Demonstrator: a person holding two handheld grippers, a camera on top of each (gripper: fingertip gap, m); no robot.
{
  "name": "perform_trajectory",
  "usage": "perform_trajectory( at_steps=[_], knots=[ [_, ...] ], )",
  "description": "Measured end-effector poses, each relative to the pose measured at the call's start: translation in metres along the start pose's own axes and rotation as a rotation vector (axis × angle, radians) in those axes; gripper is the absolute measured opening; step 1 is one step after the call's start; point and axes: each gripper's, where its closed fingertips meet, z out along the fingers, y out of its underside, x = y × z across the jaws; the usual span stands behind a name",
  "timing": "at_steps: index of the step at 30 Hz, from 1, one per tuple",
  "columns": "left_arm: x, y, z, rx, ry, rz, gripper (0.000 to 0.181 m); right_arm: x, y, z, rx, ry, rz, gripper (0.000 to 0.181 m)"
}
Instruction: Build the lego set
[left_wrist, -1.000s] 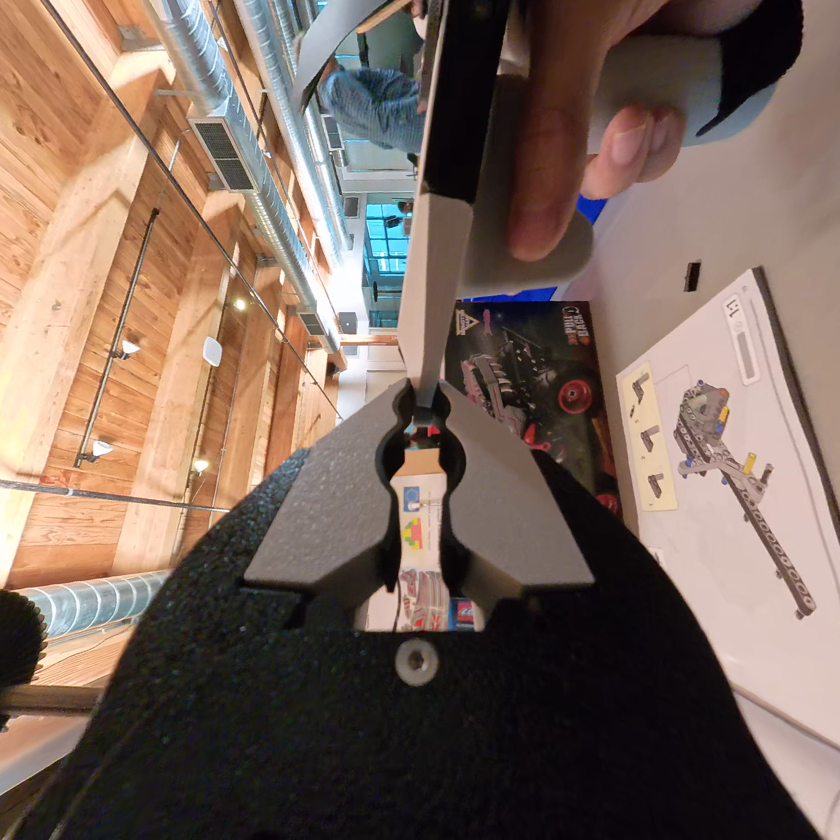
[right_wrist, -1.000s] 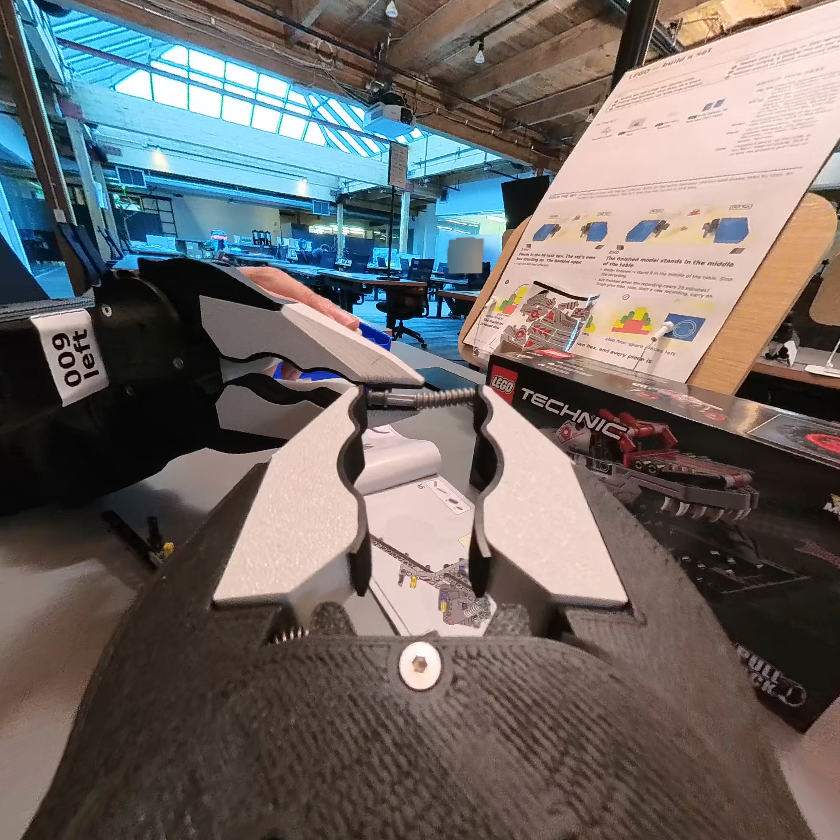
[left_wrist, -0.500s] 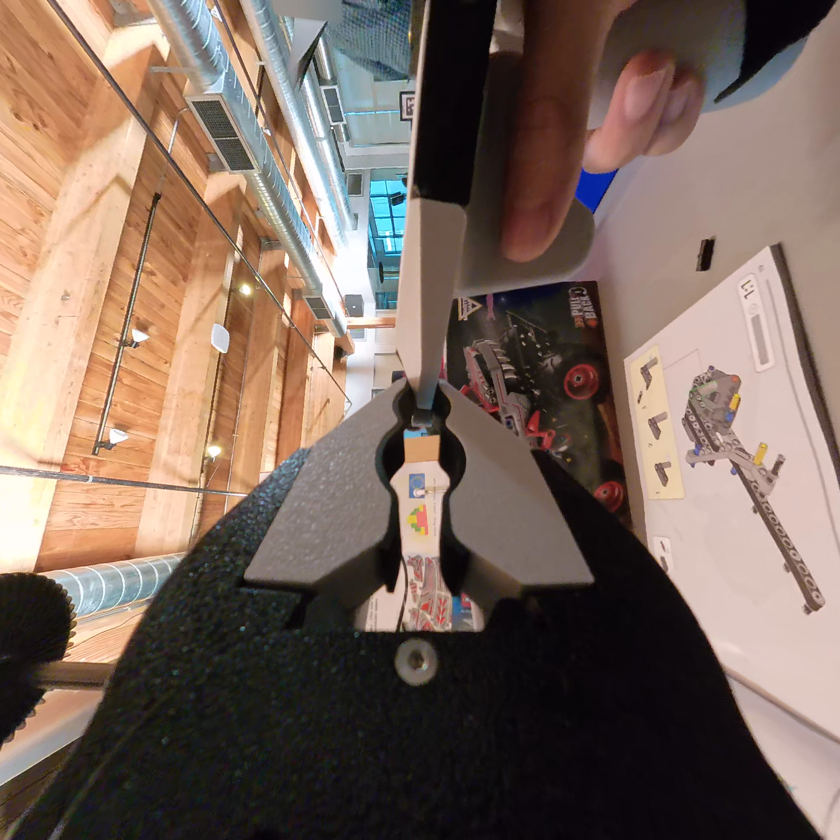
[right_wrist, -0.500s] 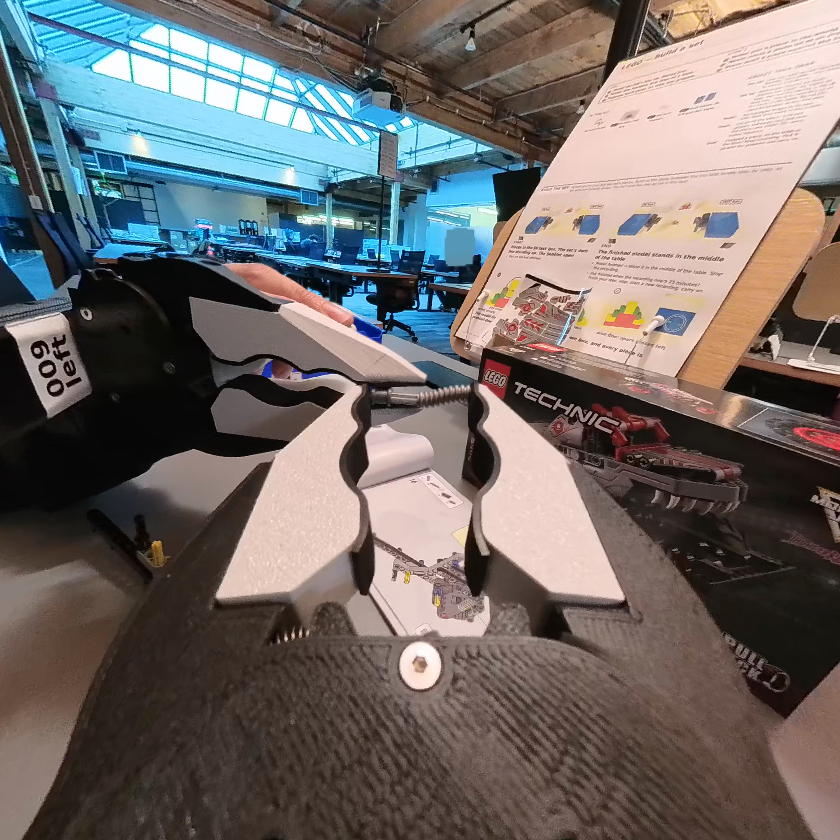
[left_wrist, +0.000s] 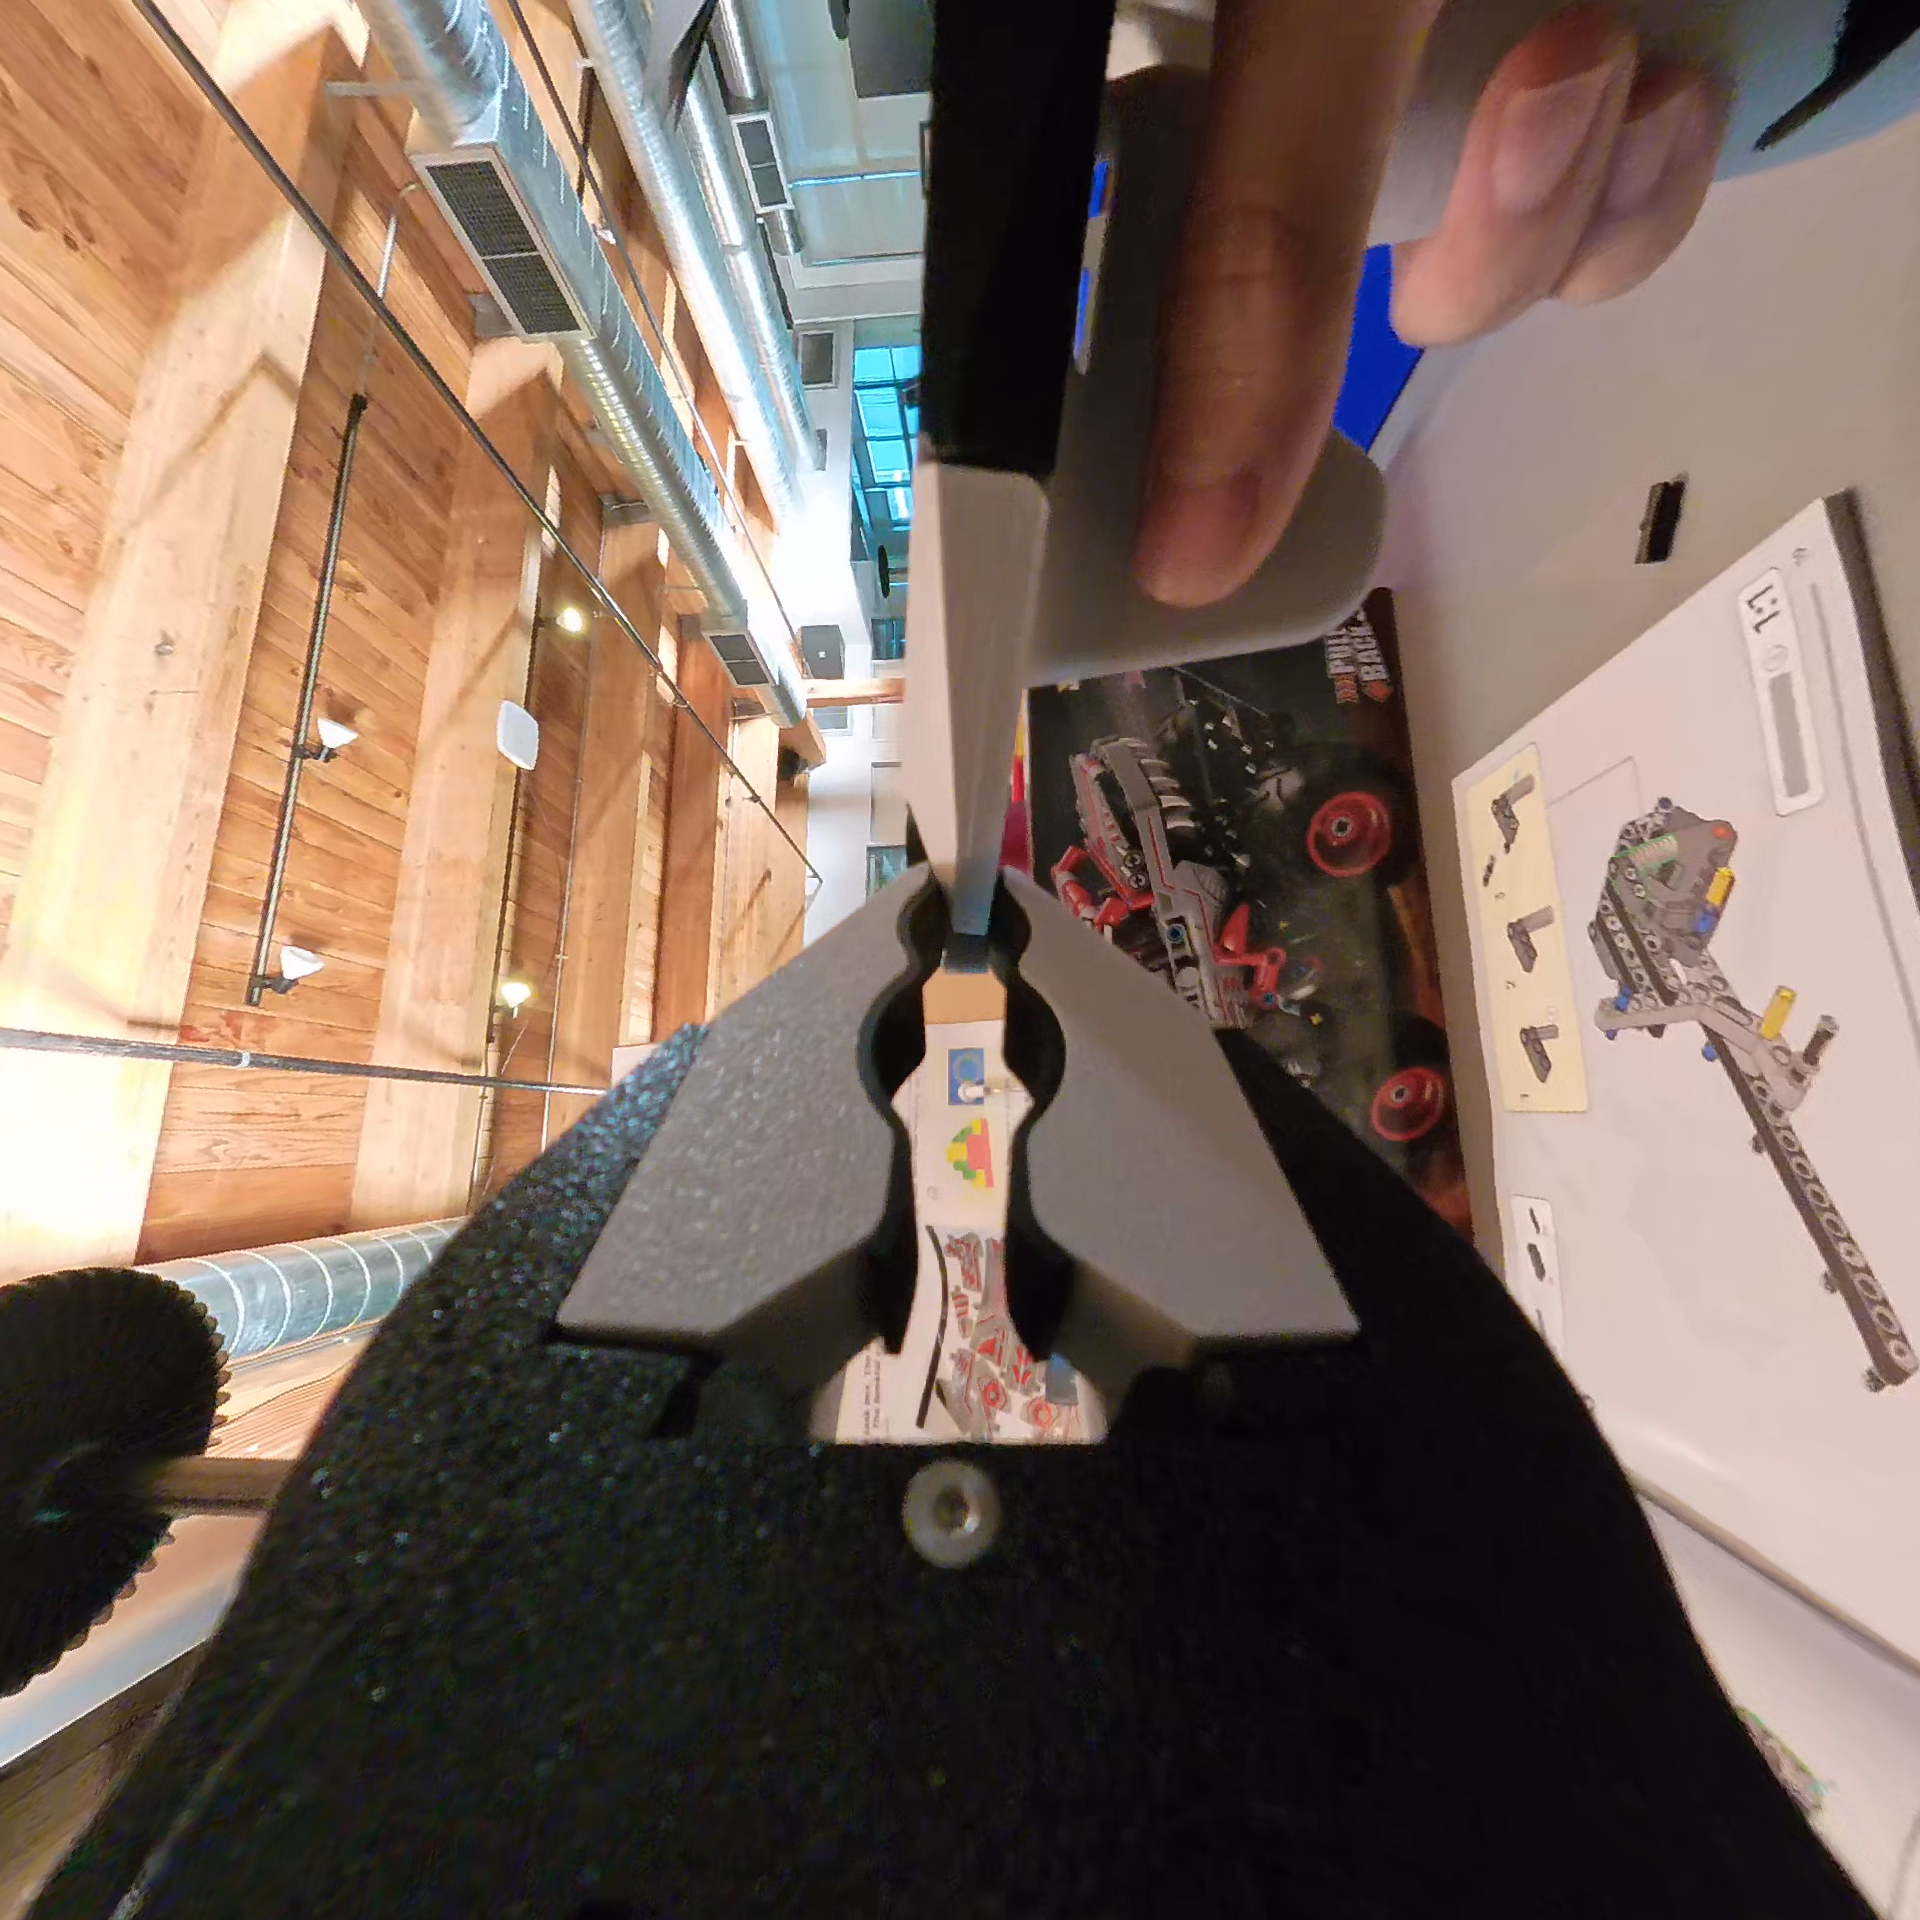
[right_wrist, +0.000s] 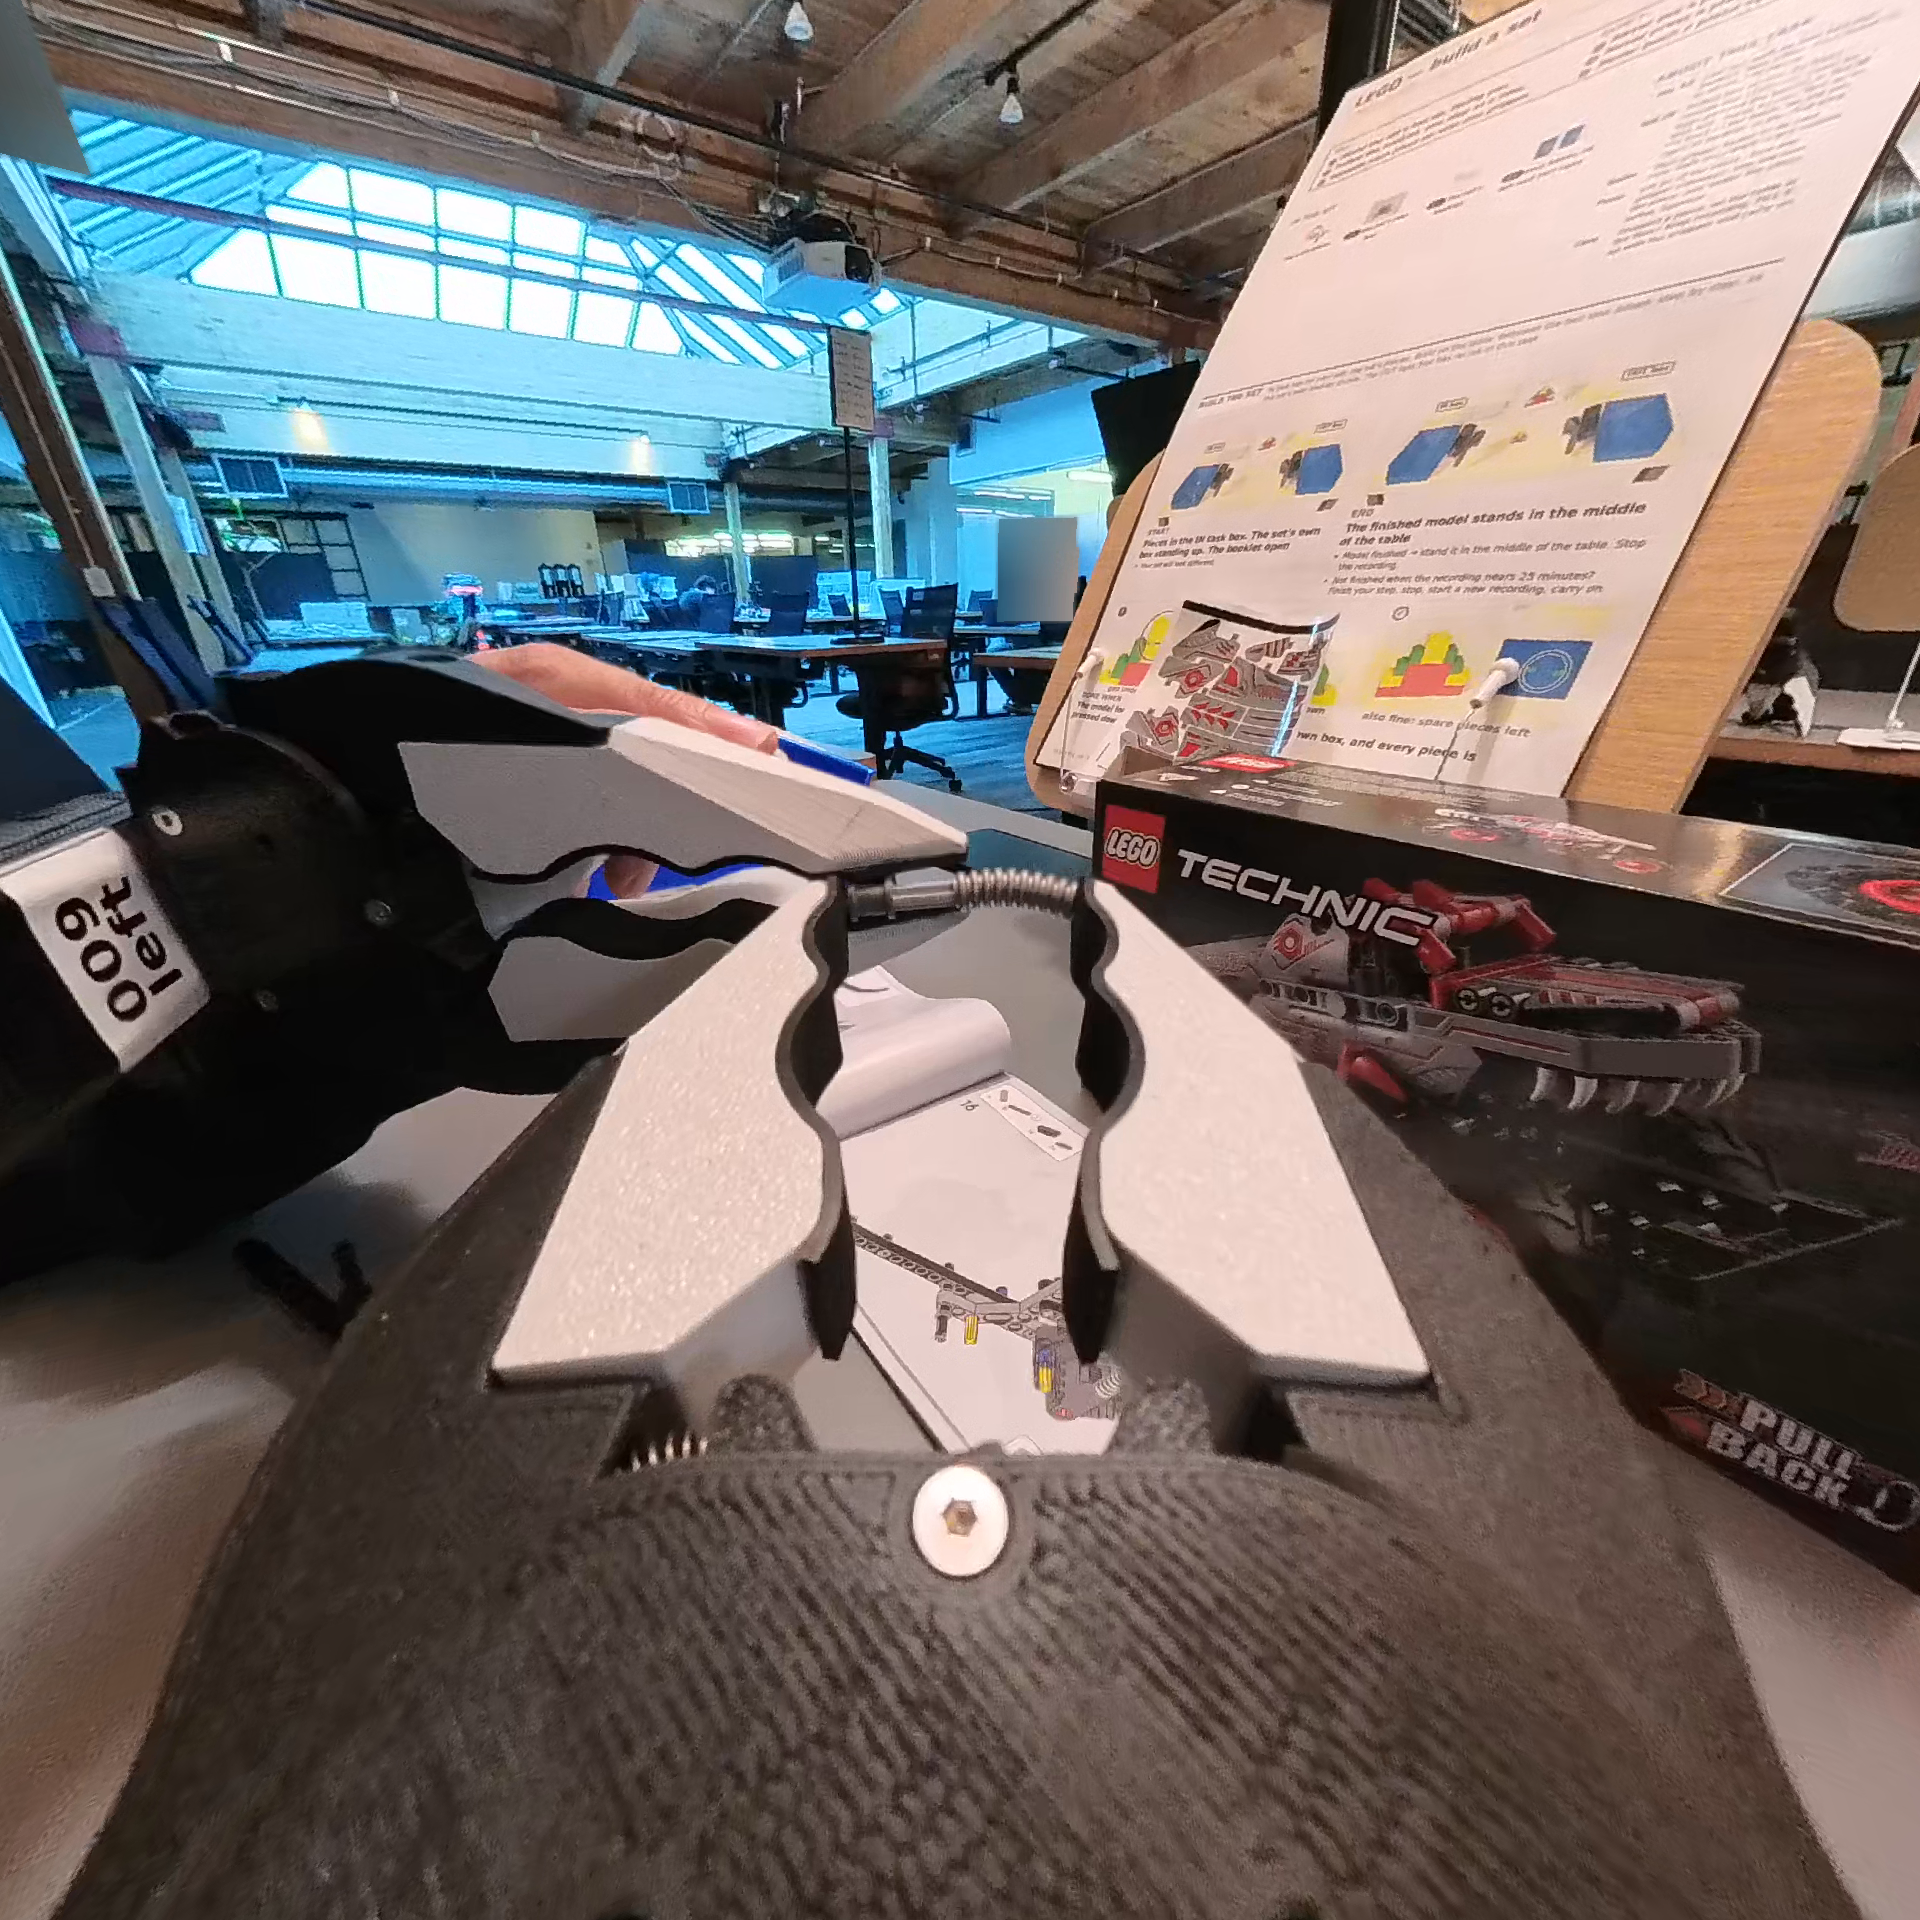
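Behind your table stood a printed instruction board (right_wrist: 1475, 436) propped on a wooden easel (right_wrist: 1745, 582). A projector (right_wrist: 821, 275) hung beneath skylights (right_wrist: 436, 260) and timber beams, with rows of desks and office chairs (right_wrist: 914, 665) beyond. Silver ducts (left_wrist: 644, 208) ran along plank walls.

The black-bodied left gripper (right_wrist: 914, 883) with grey fingers, turned on its side, pinches shut at the tips, while the matching right gripper (right_wrist: 956, 935) stands parted beside it, fingertips nearly meeting.

Grey table (right_wrist: 135, 1455); an open instruction booklet (left_wrist: 1704, 1039) lies flat beside a dark set box (right_wrist: 1558, 1091).
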Motion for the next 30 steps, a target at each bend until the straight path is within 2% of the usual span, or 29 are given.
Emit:
perform_trajectory(
  at_steps=[7,8,9,13,15,16,18,20,22,24,26,28,30],
  knots=[
    [0.001,0.002,0.001,-0.015,0.008,-0.009,0.004,0.000,0.001,-0.001,-0.016,0.008,-0.055,0.040],
    [0.000,0.002,0.001,-0.007,0.011,-0.012,0.005,0.001,0.001,-0.002,-0.013,0.008,-0.057,0.035],
    [-0.002,0.001,0.000,0.008,0.005,-0.034,0.005,0.001,-0.001,-0.004,-0.004,0.010,-0.064,0.000],
    [-0.004,0.001,0.000,0.028,0.018,-0.083,0.004,-0.005,0.002,-0.004,-0.017,-0.045,-0.075,0.000],
    [0.001,0.002,0.000,0.040,0.053,-0.100,0.004,-0.002,0.000,-0.006,-0.001,-0.035,-0.075,0.012],
    [0.002,0.005,0.000,0.029,0.060,-0.104,0.004,-0.005,0.002,-0.007,-0.025,-0.074,-0.077,0.013],
    [0.006,0.005,0.001,0.045,0.095,-0.125,0.004,-0.002,0.008,-0.013,-0.113,-0.117,-0.081,0.030],
    [0.006,0.006,0.002,0.049,0.094,-0.155,0.004,0.001,0.008,-0.023,-0.155,-0.154,-0.067,0.031],
    [0.008,0.008,0.002,0.035,0.103,-0.140,0.004,0.008,0.002,-0.025,-0.110,-0.114,-0.070,0.031],
    [0.013,0.010,0.003,0.026,0.131,-0.136,0.004,0.003,0.008,-0.028,-0.164,-0.150,-0.096,0.036],
    [0.017,0.014,0.004,0.014,0.154,-0.135,0.004,0.020,0.008,-0.045,-0.274,-0.080,-0.263,0.036],
    [0.024,0.018,0.005,0.004,0.194,-0.132,0.004,0.065,0.011,-0.087,-0.449,0.116,-0.389,0.033],
    [0.027,0.022,0.006,-0.008,0.211,-0.146,0.004,0.105,0.016,-0.134,-0.543,0.301,-0.350,0.029]
  ],
)
